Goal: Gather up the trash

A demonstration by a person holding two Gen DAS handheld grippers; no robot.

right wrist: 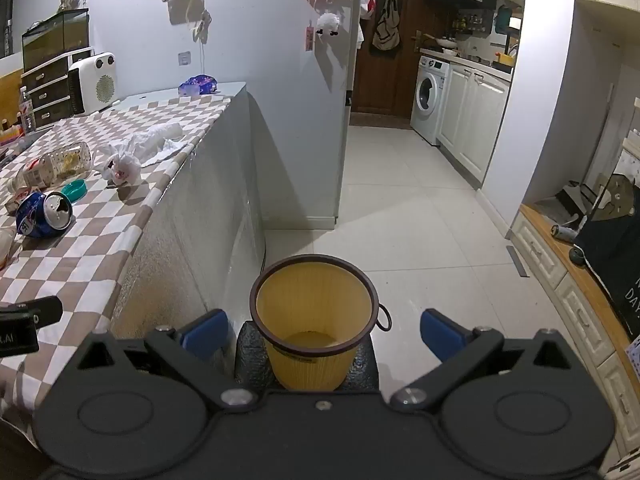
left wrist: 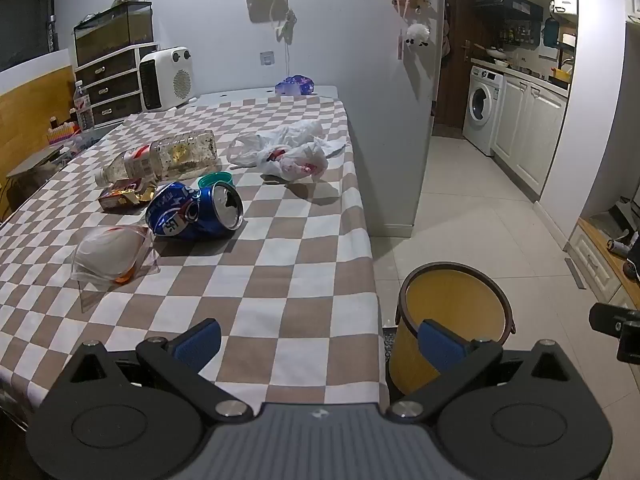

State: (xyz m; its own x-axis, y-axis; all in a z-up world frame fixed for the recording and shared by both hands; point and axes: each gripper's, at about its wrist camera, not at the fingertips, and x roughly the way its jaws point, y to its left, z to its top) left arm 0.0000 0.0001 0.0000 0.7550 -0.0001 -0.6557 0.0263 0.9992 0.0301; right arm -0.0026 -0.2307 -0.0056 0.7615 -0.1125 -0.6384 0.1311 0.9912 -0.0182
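Note:
Trash lies on the checkered table [left wrist: 280,280]: a crushed blue can [left wrist: 192,212], a clear plastic bottle [left wrist: 164,158] on its side, a teal cap [left wrist: 216,180], a small torn wrapper box [left wrist: 124,196], a clear bag with white contents [left wrist: 110,256], and a knotted white plastic bag [left wrist: 288,152]. A yellow waste bin [right wrist: 314,320] stands on the floor beside the table, seemingly empty. My left gripper [left wrist: 318,344] hovers open over the table's near right corner. My right gripper [right wrist: 324,334] is open above the bin, nothing between its fingers.
At the table's far end stand a white heater [left wrist: 168,78], a drawer unit [left wrist: 112,84], a water bottle [left wrist: 83,106] and a purple bag [left wrist: 294,85]. Tiled floor [right wrist: 420,220] leads to a kitchen with a washing machine [right wrist: 430,98]. A low wooden cabinet [right wrist: 568,264] runs along the right.

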